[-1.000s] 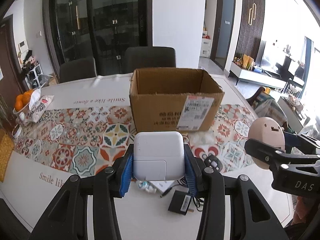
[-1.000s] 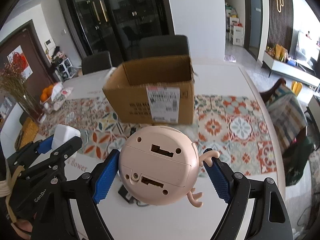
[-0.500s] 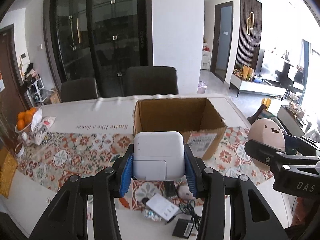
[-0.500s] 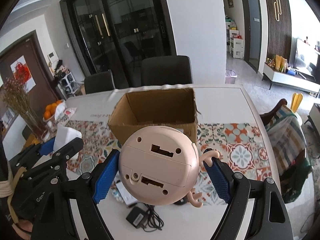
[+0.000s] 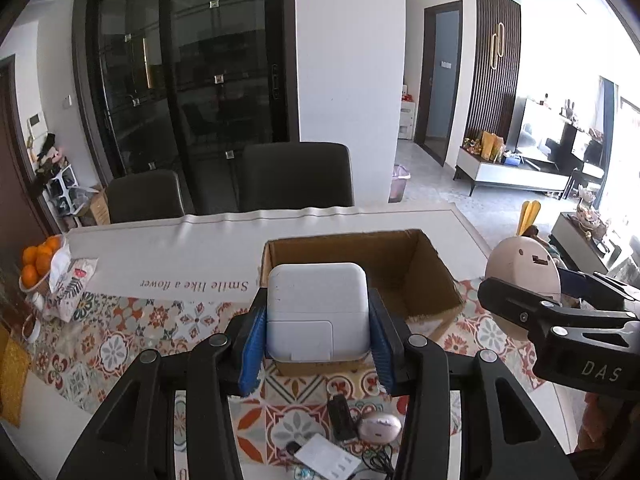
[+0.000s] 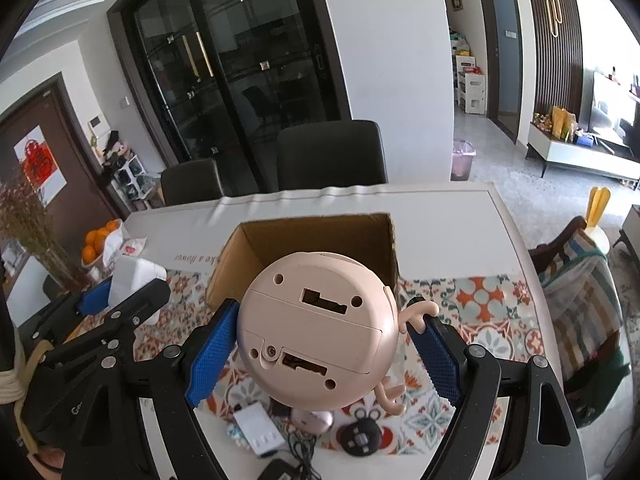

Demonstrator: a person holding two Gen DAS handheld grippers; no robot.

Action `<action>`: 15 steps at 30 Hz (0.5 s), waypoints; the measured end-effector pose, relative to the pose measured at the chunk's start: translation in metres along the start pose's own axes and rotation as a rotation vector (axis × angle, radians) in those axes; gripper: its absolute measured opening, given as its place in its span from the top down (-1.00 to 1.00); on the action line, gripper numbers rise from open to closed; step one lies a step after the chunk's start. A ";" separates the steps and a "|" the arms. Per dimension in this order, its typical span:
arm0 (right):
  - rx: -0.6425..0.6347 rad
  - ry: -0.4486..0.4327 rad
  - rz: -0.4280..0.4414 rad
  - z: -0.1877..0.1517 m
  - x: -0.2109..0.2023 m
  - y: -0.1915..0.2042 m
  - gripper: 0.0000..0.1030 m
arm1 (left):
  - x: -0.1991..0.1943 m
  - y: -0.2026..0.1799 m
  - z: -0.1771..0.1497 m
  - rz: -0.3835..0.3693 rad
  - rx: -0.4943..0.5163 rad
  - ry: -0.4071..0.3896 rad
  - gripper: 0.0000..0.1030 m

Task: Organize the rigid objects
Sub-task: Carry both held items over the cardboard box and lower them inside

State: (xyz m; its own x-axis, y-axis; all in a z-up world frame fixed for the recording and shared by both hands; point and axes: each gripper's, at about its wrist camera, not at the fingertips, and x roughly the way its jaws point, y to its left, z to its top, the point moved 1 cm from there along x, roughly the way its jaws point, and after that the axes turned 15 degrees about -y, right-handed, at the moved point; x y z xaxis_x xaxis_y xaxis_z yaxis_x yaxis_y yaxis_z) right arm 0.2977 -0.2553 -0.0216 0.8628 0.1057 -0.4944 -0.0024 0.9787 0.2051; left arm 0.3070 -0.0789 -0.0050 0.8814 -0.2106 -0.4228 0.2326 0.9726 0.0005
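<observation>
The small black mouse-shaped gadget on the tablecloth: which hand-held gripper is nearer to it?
Right. The right hand-held gripper hangs almost above the gadget; the left hand-held gripper is off to its left.

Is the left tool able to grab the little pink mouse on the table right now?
Probably not yet: the left tool is already full, shut on the white charger, and held high above the pink mouse.
</observation>
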 end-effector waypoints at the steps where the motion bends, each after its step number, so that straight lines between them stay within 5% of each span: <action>1: -0.003 -0.001 -0.002 0.004 0.003 0.000 -0.62 | 0.005 0.000 0.003 0.001 0.006 0.007 0.12; 15: 0.004 0.123 -0.042 0.036 0.078 -0.004 -0.62 | 0.084 0.003 0.016 -0.016 0.008 0.186 0.12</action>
State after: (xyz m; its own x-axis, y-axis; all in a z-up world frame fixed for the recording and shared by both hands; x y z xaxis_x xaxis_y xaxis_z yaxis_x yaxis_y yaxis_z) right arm 0.3836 -0.2572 -0.0308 0.7936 0.0857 -0.6024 0.0346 0.9821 0.1853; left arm 0.3886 -0.0950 -0.0260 0.7865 -0.2031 -0.5833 0.2497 0.9683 -0.0005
